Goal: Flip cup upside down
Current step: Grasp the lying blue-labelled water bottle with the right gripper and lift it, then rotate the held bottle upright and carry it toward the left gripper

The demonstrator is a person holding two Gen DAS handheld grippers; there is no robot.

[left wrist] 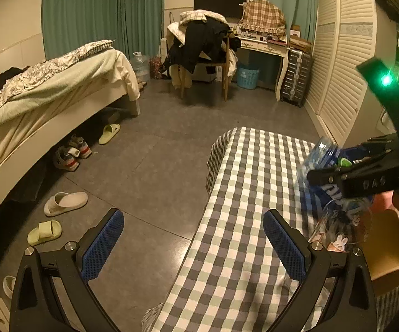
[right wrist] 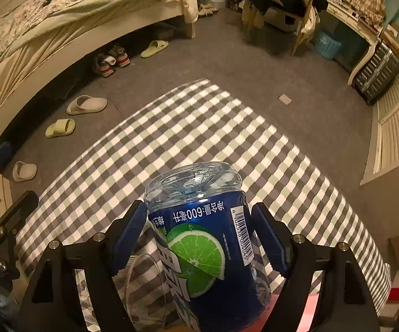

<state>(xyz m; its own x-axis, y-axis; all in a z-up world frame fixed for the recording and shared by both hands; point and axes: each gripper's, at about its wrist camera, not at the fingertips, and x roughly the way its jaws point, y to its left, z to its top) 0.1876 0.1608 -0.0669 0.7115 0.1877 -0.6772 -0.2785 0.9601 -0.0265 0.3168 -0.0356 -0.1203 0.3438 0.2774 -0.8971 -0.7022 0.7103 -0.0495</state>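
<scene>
My right gripper is shut on a blue-labelled plastic bottle with a lime picture, held with its base pointing away from the camera; its label text reads upside down. The bottle also shows in the left wrist view, held above the checked table. A clear glass cup sits just below-left of the bottle; in the left wrist view it has a rabbit sticker. A tan paper cup stands at the table's right edge. My left gripper is open and empty over the table's left edge.
A bed runs along the left, with slippers and shoes on the floor beside it. A chair piled with clothes, a desk and a blue basket stand at the back. A louvred wardrobe lines the right.
</scene>
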